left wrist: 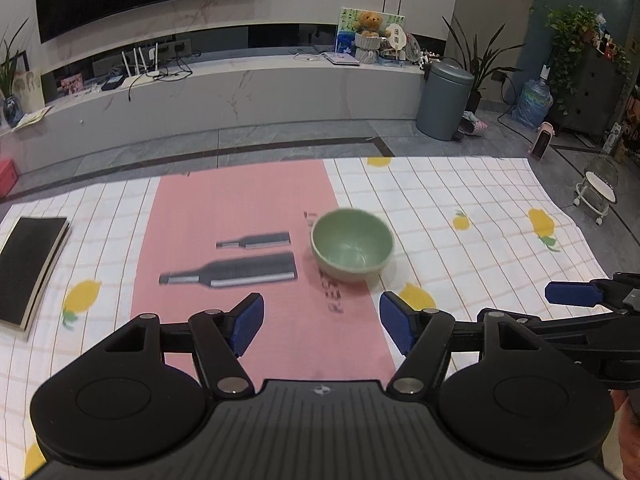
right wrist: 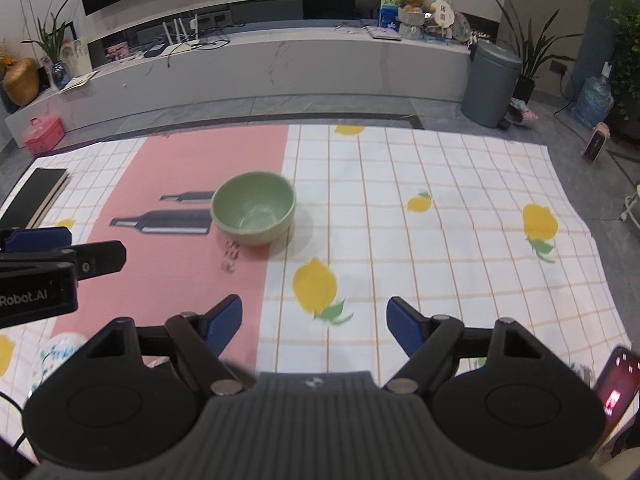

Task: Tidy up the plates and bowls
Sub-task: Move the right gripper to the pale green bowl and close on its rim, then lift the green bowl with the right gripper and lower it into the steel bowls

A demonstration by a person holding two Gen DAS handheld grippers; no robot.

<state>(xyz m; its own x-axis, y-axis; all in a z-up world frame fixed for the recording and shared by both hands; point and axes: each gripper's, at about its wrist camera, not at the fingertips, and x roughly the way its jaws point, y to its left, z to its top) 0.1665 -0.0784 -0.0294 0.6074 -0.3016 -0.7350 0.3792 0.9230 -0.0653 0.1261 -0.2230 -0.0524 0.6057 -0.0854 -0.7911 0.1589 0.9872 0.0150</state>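
Observation:
A green bowl (left wrist: 352,245) stands upright and empty on the table, at the right edge of the pink mat (left wrist: 240,208). It also shows in the right wrist view (right wrist: 253,213). My left gripper (left wrist: 321,326) is open and empty, a little short of the bowl. My right gripper (right wrist: 314,326) is open and empty, nearer the front edge and to the right of the bowl. A white patterned dish (right wrist: 60,354) peeks out at the lower left of the right wrist view, partly hidden by the gripper body.
A lemon-print checked cloth (right wrist: 440,240) covers the table. A black notebook (left wrist: 30,268) lies at the left edge. A phone (right wrist: 616,384) lies at the front right corner. Beyond the table are the floor, a grey bin (left wrist: 444,100) and a TV bench.

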